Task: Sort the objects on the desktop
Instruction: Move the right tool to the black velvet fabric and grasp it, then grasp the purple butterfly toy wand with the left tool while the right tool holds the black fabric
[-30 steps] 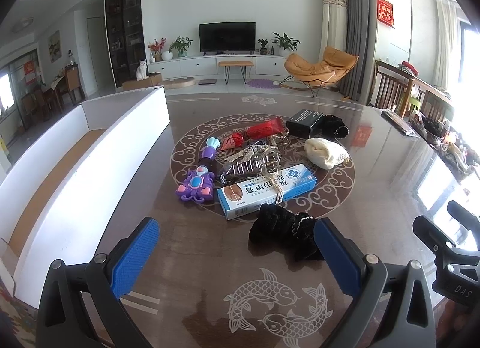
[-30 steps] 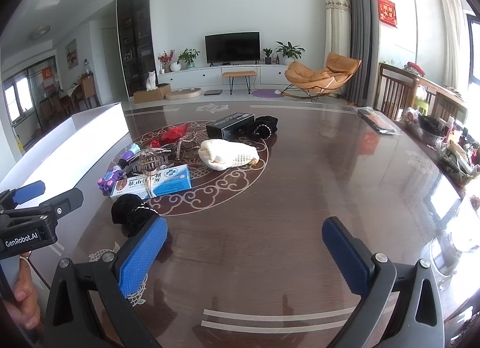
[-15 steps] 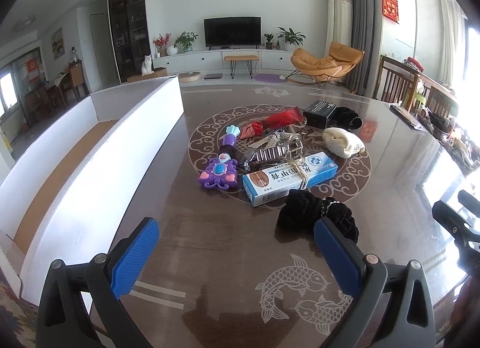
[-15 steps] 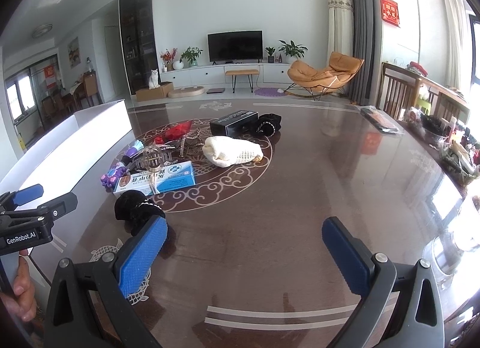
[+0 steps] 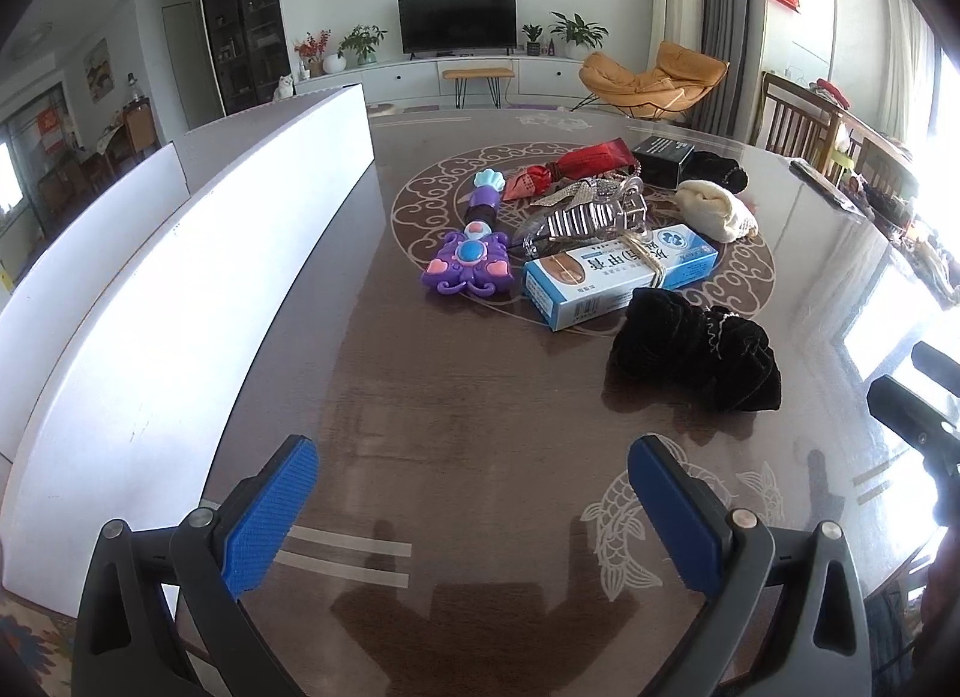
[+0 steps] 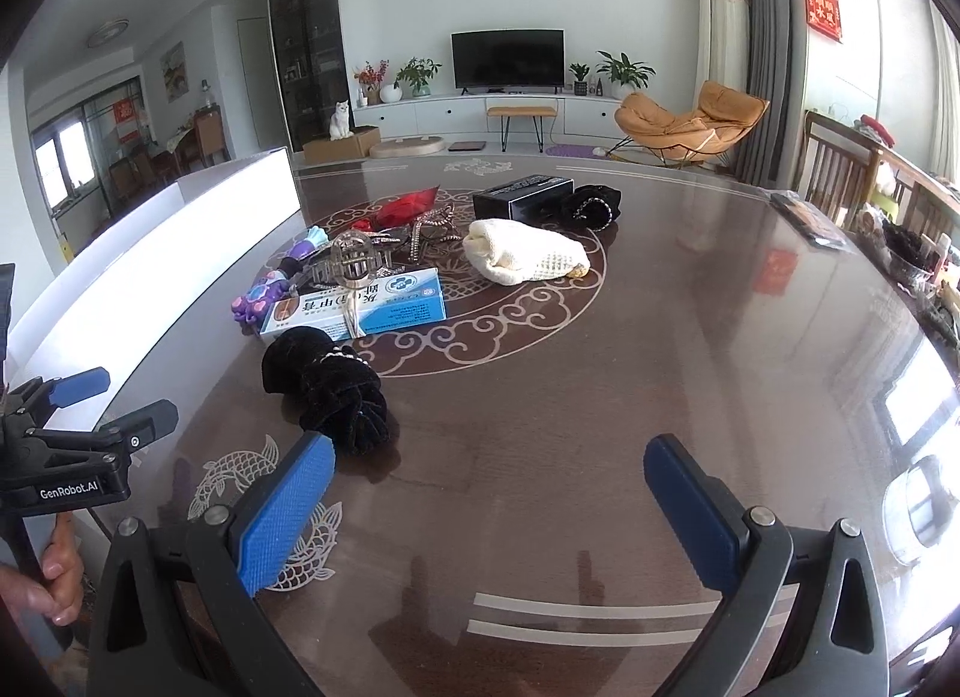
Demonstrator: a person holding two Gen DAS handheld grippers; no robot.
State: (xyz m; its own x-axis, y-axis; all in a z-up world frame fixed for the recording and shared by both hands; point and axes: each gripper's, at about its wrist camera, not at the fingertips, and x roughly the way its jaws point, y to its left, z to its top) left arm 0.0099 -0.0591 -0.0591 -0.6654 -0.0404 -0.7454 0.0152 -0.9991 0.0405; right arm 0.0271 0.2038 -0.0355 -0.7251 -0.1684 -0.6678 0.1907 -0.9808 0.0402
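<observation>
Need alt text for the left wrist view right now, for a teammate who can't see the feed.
The open left gripper hovers empty over a dark table, facing a pile of objects: a black velvet scrunchie nearest, then a blue-and-white box, a purple toy wand and a clear hair claw. A long white bin lines the left side.

1. Daylight enters from windows on the right, blown out white.
2. The glossy counter [image 6: 690, 349] carries glare patches and reflections.
3. The white box wall [image 5: 180, 289] is overexposed.
4. Fisheye curvature darkens the corners.
</observation>
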